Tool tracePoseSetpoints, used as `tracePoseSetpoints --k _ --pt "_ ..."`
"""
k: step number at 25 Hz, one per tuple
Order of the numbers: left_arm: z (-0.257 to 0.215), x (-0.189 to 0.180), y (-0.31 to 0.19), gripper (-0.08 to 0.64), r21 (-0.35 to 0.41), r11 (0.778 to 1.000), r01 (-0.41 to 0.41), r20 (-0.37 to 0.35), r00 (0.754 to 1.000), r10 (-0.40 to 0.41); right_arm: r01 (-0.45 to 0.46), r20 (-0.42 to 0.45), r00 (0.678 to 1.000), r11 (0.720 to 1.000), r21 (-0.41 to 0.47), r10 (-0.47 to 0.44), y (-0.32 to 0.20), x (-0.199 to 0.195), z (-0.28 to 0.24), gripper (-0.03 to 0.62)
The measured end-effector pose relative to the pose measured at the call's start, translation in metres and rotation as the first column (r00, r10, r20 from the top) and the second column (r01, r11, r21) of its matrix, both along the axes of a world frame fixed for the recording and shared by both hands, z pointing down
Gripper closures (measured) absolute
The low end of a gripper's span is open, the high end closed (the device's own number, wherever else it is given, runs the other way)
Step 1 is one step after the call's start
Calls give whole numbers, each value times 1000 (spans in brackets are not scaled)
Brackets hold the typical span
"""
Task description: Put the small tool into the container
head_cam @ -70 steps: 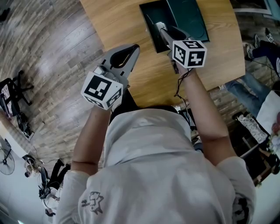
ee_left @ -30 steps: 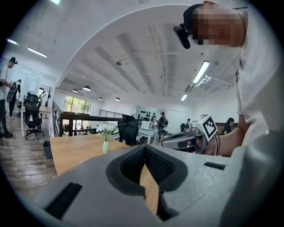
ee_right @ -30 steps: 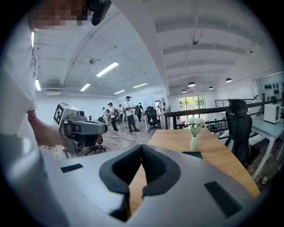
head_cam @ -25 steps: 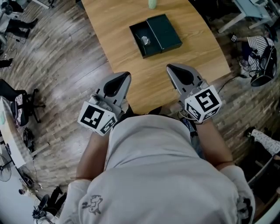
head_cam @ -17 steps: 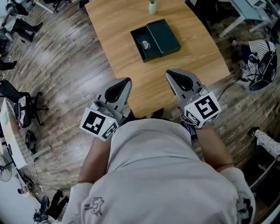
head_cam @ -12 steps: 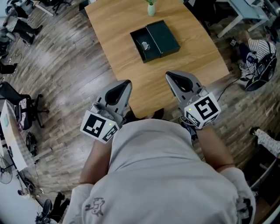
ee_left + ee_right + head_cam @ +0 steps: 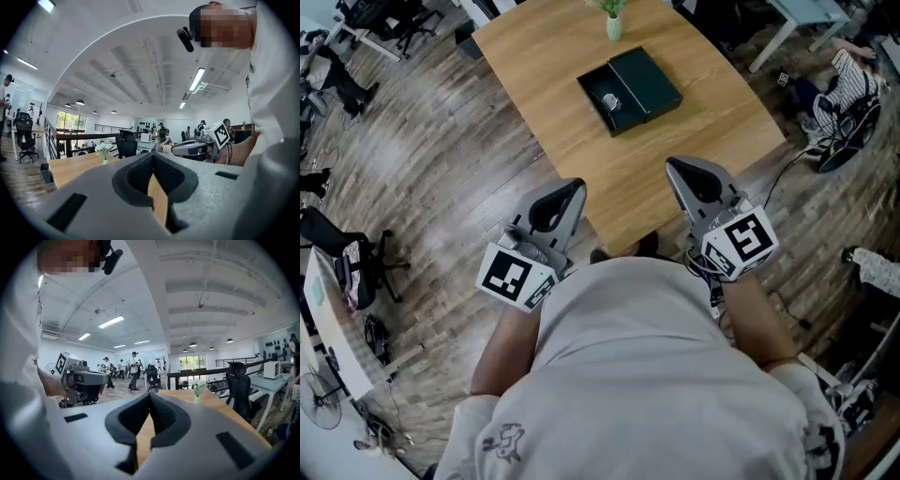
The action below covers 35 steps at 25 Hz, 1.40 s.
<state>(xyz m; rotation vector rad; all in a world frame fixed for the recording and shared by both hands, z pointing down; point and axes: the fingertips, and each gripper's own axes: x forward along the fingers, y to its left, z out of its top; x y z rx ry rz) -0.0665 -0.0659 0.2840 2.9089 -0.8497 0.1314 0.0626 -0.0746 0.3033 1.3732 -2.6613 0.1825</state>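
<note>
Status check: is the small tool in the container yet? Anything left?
Looks done: the small tool lies in the open half of the dark container. In hand: nothing; the left gripper and right gripper are shut and empty, by the near edge of the table, apart from the container. Left: nothing visible for this task.

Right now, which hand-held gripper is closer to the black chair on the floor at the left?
Left. The left hand-held gripper is on the chair's side, to its right. The right hand-held gripper is farther right, beyond the left one.
</note>
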Motion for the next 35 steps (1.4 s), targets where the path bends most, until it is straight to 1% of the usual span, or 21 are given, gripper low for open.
tracePoseSetpoints --k 4,7,11,15,19,23,26,31,35 --pt "3 -26 13 554 -18 999 -28 -9 1000 28 -38 -4 999 999 -10 38 19 -21 0 586" --pt "9 -42 21 554 -30 999 -42 -11 999 42 -49 -12 999 999 -18 49 31 -33 2 586" --pt "11 -56 35 554 -29 999 -44 -20 999 44 -42 -30 999 999 -17 41 50 -39 0 586" --pt "8 -56 48 554 -17 999 -28 -27 999 27 -16 -39 999 1000 -1 16 61 -37 -10 586" --pt "4 -43 59 554 -11 1000 -2 -34 999 1 17 -34 999 1000 26 -16 70 -25 -24 586" --pt "0 -23 78 554 -5 1000 21 -38 999 -21 49 -46 998 998 39 -47 88 -6 -31 586" --pt "4 -4 91 554 -7 1000 30 -33 999 -31 61 -43 997 997 37 -59 102 13 -29 586" --pt "0 39 121 554 0 999 37 -37 999 -37 74 -45 996 997 24 -73 138 57 -26 586" --pt "0 61 147 554 1 999 47 -29 998 -47 87 -43 995 996 19 -86 164 80 -25 586"
